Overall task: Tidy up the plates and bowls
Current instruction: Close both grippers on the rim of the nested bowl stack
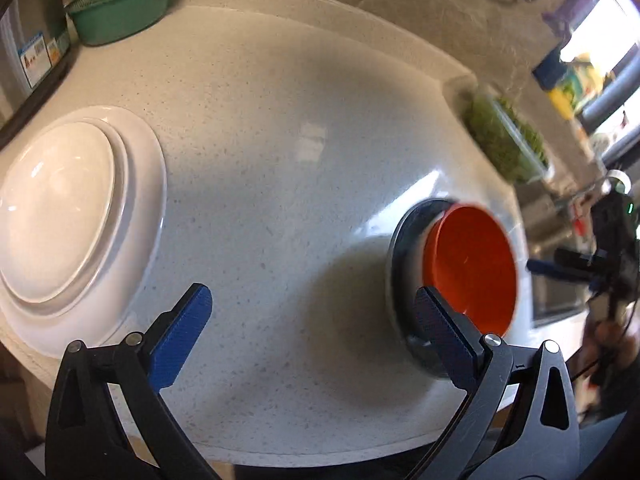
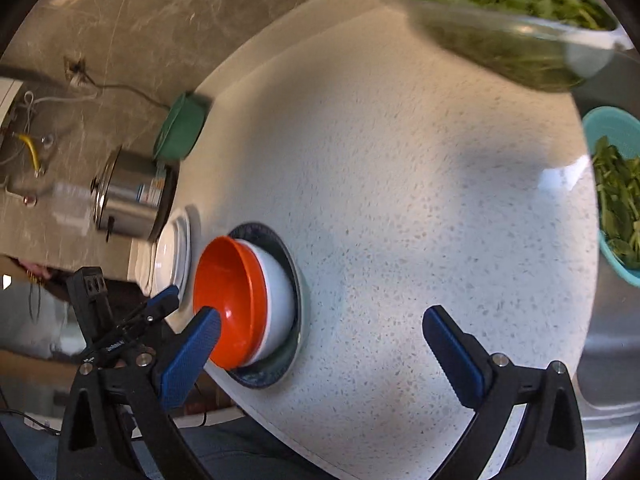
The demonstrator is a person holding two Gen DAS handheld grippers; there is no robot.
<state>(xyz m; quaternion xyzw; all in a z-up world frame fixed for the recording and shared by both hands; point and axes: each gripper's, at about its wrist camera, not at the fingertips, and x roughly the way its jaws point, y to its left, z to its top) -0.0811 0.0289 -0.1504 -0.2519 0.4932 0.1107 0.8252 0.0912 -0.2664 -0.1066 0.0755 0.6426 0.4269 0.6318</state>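
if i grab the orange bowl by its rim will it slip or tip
The orange bowl looks glossy, so pads may slip. It sits nested in a white bowl on a dark plate, so lifting could drag or rock those. It looks like light plastic, probably rigid.

Label on steel pot (image 2: 128, 196) – print blurred, nothing legible anywhere.

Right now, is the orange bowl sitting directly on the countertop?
No, the orange bowl is nested in a white bowl, which sits on a dark plate.
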